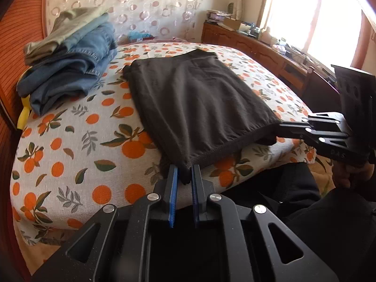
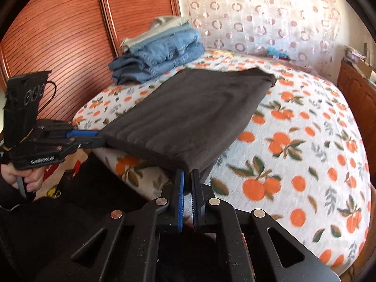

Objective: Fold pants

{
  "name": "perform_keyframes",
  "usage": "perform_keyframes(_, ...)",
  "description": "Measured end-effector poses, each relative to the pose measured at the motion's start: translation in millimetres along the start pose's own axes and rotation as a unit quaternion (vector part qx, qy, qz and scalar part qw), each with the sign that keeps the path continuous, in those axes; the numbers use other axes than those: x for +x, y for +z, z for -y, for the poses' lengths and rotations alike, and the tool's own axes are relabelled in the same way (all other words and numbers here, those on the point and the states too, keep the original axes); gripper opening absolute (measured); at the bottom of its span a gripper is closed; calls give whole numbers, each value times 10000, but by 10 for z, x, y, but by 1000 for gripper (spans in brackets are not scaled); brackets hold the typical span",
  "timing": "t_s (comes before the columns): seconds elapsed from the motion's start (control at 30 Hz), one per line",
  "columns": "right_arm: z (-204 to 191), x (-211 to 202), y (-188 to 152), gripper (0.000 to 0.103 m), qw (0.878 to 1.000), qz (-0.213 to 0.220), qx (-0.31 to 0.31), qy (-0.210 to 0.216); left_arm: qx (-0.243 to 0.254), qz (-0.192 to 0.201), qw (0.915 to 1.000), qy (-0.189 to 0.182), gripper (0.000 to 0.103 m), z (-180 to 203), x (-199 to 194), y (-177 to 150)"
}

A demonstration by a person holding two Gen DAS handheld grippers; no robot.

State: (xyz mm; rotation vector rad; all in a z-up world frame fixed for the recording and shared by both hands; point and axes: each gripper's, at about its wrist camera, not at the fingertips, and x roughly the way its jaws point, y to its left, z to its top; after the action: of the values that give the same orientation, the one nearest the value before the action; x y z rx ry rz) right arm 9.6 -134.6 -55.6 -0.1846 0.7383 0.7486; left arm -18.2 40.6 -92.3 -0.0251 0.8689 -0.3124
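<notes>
The left gripper (image 1: 185, 171) is clamped on the near left corner of the dark brown pants (image 1: 195, 98), and the right gripper (image 2: 188, 176) pinches the near right corner. The folded pants lie flat across the bed (image 1: 77, 141), their near hem hanging just over the mattress edge. Bare orange-print sheet lies open to the right of them; to the left a stack of folded jeans (image 1: 68, 70) sits near the far corner. A wooden sideboard (image 1: 265, 49) runs beside the bed's right side. Lettering on the gripper bodies is too blurred to read.
</notes>
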Motion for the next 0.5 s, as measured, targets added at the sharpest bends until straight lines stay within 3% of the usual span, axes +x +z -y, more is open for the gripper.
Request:
perform_keyframes(0.33,-2,-12,44,11,10000,-48,-17,-48,-234,144,9995,165,12,-155,-34,18)
perform_keyframes(0.5,-24,-15,-5,34,9999,-37,-37,-150,-269,172,9993,174,12,-171,-31,30)
